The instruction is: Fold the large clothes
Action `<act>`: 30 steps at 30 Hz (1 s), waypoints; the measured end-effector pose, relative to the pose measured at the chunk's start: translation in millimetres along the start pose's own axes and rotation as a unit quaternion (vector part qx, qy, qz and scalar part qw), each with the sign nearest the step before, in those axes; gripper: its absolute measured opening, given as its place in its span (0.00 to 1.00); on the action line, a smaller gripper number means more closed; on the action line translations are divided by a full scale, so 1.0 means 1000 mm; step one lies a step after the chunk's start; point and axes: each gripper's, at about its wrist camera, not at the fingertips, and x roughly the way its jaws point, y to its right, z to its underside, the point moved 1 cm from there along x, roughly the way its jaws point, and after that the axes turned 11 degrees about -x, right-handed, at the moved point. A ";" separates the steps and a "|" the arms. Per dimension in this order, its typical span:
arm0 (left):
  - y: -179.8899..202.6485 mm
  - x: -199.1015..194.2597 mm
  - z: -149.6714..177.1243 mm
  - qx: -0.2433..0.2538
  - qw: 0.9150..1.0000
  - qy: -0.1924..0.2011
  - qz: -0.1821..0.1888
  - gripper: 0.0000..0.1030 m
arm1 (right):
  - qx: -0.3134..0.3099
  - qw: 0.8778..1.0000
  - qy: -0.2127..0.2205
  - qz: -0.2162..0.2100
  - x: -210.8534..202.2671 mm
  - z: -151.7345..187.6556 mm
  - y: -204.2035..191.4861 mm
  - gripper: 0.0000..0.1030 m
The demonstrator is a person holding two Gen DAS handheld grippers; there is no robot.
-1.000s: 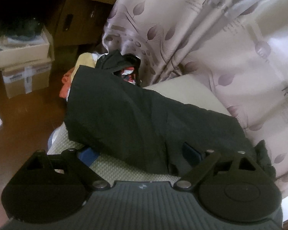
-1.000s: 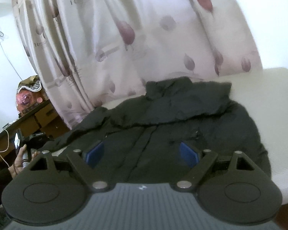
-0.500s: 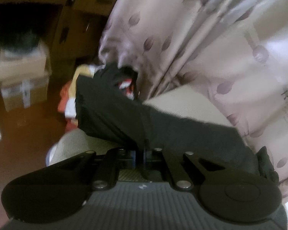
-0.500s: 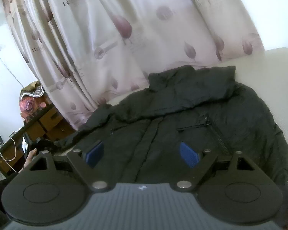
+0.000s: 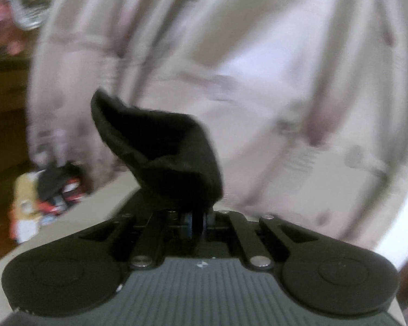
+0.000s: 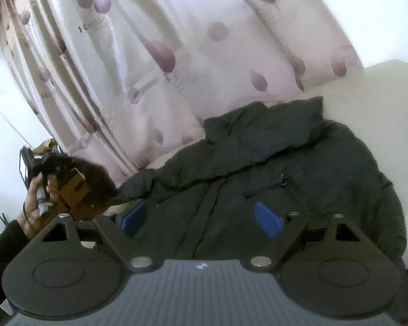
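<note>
Left gripper: my left gripper (image 5: 195, 221) was pressed together on a fold of the black jacket (image 6: 272, 174), pinching the sleeve (image 5: 160, 146) between its blue pads.
Sleeve: the cloth rose up out of my jaws in a dark curl, lifted off the bed (image 6: 389, 92); the left wrist view was blurred.
Right gripper: my right gripper (image 6: 204, 218) was spread wide, its blue pads (image 6: 268, 218) well apart and holding nothing, poised over the front of the jacket.
Jacket: it lay spread on the pale bed, front up, collar toward the curtain (image 6: 176, 54), with the front closure running down the middle and a chest pocket zip to one side.
Left hand: in the right wrist view my left hand (image 6: 38, 193) showed at the far left, gripping the handle of the other tool, with the sleeve end stretched up from the jacket toward it.
Curtain: pale with purple leaf shapes, hanging just behind the bed.
Clutter: a blurred heap of coloured clothes (image 5: 49, 190) lay low at the left in the left wrist view, beyond the bed edge.
</note>
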 end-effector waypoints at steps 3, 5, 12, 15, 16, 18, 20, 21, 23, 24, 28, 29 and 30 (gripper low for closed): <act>0.060 0.006 0.017 0.050 0.998 -0.007 0.037 0.05 | 0.002 1.000 0.009 0.006 -0.007 -0.001 0.006 0.91; 0.097 0.011 0.034 0.083 0.995 -0.019 0.059 0.05 | 0.004 1.000 0.017 0.010 -0.012 -0.001 0.010 0.91; 0.185 0.034 0.107 0.152 0.978 -0.074 0.118 0.05 | 0.026 0.999 0.039 0.017 -0.026 -0.001 0.032 0.91; 0.206 0.050 0.142 0.180 0.970 -0.097 0.132 0.05 | 0.035 0.998 0.045 0.016 -0.028 -0.001 0.040 0.91; 0.211 0.056 0.153 0.189 0.967 -0.104 0.135 0.05 | 0.037 0.998 0.047 0.016 -0.028 -0.002 0.044 0.91; 0.217 0.070 0.175 0.208 0.961 -0.119 0.138 0.05 | 0.041 0.998 0.050 0.017 -0.029 -0.002 0.050 0.91; 0.218 0.086 0.193 0.225 0.956 -0.131 0.134 0.05 | 0.044 0.998 0.052 0.017 -0.029 -0.003 0.056 0.91; 0.220 0.094 0.204 0.231 0.953 -0.140 0.134 0.05 | 0.047 0.997 0.053 0.017 -0.029 -0.003 0.059 0.91; 0.219 0.100 0.219 0.241 0.949 -0.148 0.136 0.07 | 0.050 0.997 0.053 0.018 -0.027 -0.004 0.065 0.91; 0.218 0.104 0.227 0.247 0.947 -0.151 0.141 0.10 | 0.051 0.997 0.054 0.019 -0.027 -0.004 0.067 0.91; 0.215 0.103 0.248 0.260 0.940 -0.147 0.166 0.59 | 0.049 0.997 0.056 0.018 -0.022 -0.011 0.073 0.91; 0.215 0.101 0.252 0.265 0.938 -0.139 0.173 0.68 | 0.047 0.997 0.055 0.018 -0.020 -0.013 0.074 0.91; 0.212 0.094 0.254 0.268 0.939 -0.124 0.175 0.80 | 0.044 0.997 0.053 0.018 -0.017 -0.017 0.075 0.91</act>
